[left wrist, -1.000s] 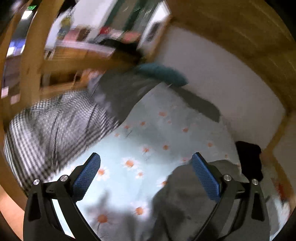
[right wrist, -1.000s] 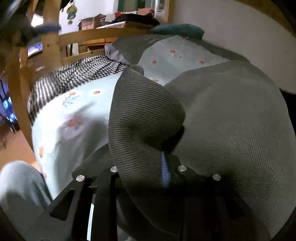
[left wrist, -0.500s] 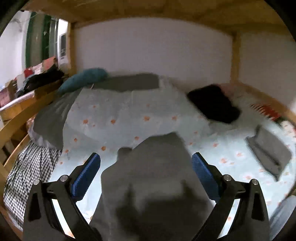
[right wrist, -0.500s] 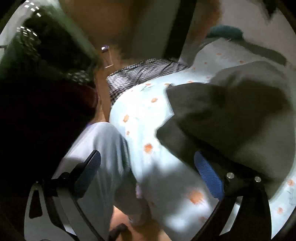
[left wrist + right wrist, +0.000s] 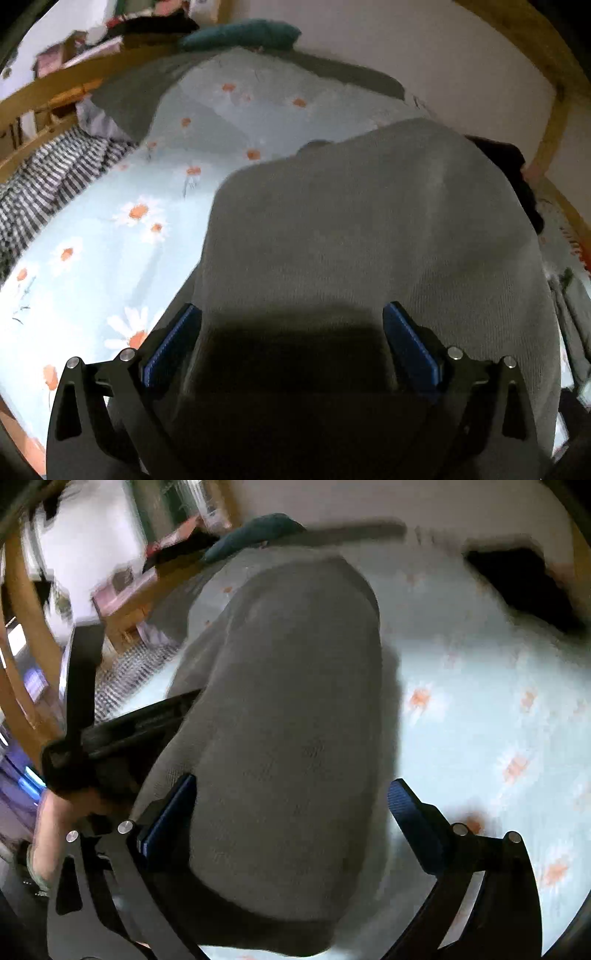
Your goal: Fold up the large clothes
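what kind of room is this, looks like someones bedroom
Most likely a bedroom, perhaps a lower bunk: a daisy-print bedsheet covers a mattress, a wooden bed frame rises beside it, and a teal pillow lies by the wall.

Matt grey knit sweater (image 5: 369,229) lies on smooth flowered cotton sheet (image 5: 110,236), beside varnished wooden bedframe (image 5: 550,122).

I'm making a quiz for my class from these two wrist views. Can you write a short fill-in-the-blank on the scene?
1. The garment lying between the left tongs is ____ in colour.
2. The bedsheet is printed with ____.
3. The right tongs stand ____, gripping nothing.
4. The fabric at the bed's edge is ____-patterned.

Missing words: grey; daisies; open; checked
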`<action>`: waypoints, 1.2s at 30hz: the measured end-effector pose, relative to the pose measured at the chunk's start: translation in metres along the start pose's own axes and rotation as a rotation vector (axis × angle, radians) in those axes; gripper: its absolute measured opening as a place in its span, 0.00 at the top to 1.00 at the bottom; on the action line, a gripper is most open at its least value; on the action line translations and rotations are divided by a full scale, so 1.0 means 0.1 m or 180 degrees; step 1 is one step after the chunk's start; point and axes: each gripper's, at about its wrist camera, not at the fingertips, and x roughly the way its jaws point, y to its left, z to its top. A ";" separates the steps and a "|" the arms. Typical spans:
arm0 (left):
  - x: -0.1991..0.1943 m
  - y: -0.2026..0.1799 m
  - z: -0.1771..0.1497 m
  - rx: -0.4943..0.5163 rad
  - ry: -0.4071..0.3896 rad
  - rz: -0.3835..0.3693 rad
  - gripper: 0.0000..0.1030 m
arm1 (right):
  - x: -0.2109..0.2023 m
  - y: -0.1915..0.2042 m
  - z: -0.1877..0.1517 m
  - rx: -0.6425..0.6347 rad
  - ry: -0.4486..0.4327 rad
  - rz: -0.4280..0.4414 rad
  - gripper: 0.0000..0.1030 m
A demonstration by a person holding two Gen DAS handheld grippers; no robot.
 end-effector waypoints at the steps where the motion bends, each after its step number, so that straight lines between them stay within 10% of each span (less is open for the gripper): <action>1: -0.03 0.05 -0.02 -0.0031 0.0012 -0.0062 0.05 | 0.00 -0.06 -0.05 0.0093 0.0062 0.0058 0.03; 6: 0.01 0.27 -0.05 -0.0309 0.0132 -0.0313 0.04 | -0.12 0.02 -0.22 -0.0006 0.0300 0.0124 0.03; 12: 0.09 0.24 -0.06 -0.0155 0.0137 -0.0194 0.04 | -0.51 0.28 0.66 -0.0112 -0.0423 -0.0035 0.03; 17: 0.11 0.25 -0.06 -0.0119 0.0106 -0.0180 0.04 | 0.55 0.32 1.63 -0.0102 0.0340 -0.0635 0.03; 22: 0.18 0.21 -0.08 -0.0054 0.0099 -0.0084 0.04 | 1.56 0.36 1.59 -0.0673 0.0994 -0.1473 0.03; 29: 0.20 0.26 -0.08 -0.0085 0.0083 -0.0196 0.04 | 1.27 0.05 1.67 -0.0093 0.1090 -0.0728 0.03; 36: 0.20 0.25 -0.09 -0.0070 0.0061 -0.0157 0.04 | 0.49 0.38 0.80 -0.0528 0.0878 -0.0265 0.03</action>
